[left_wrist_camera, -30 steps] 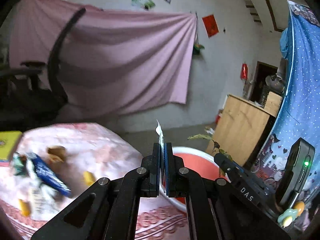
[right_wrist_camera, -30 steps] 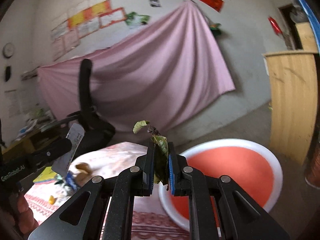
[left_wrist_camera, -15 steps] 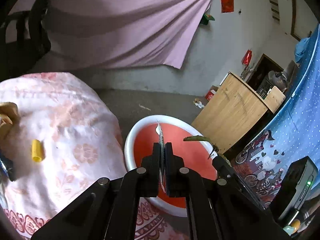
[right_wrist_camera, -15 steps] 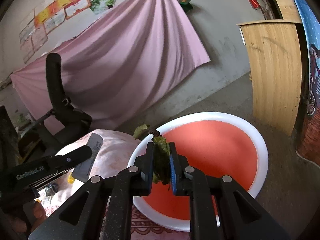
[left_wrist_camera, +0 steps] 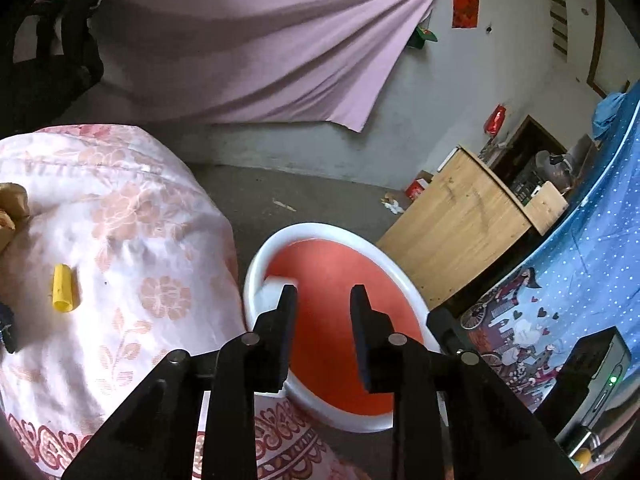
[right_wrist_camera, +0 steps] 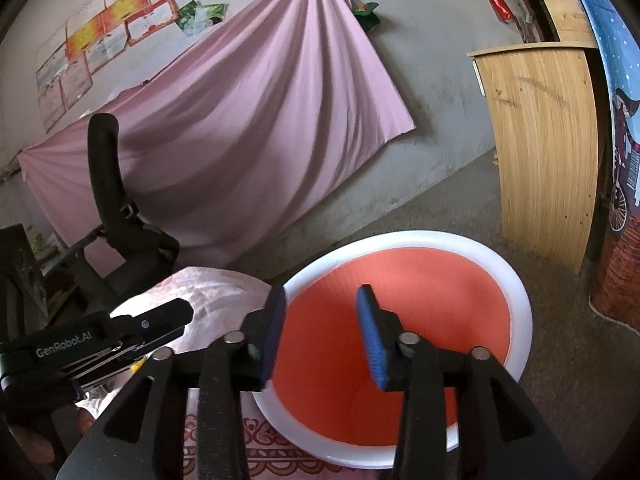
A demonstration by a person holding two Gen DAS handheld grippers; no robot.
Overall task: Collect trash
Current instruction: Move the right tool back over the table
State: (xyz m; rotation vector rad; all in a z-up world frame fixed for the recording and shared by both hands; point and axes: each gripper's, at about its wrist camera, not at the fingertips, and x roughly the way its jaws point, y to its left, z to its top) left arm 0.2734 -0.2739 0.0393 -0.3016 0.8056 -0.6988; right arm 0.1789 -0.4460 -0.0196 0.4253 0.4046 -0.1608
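Both tools over the bin, letting go

My left tool point(left_wrist_camera: 323, 294) and right tool point(right_wrist_camera: 322, 294) are opening, empty, above the bin point(right_wrist_camera: 516, 280); trash could miss if I drift toward the table point(left_wrist_camera: 120, 240).

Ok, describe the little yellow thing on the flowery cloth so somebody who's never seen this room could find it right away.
Start at the table under the pink floral cloth, just left of the white-rimmed bin with the red liner. On the cloth's left part lies the yellow piece, a short stubby cylinder standing roughly on end in the picture. It is the only bright yellow item there; the brown scrap beyond it is dull and crumpled.
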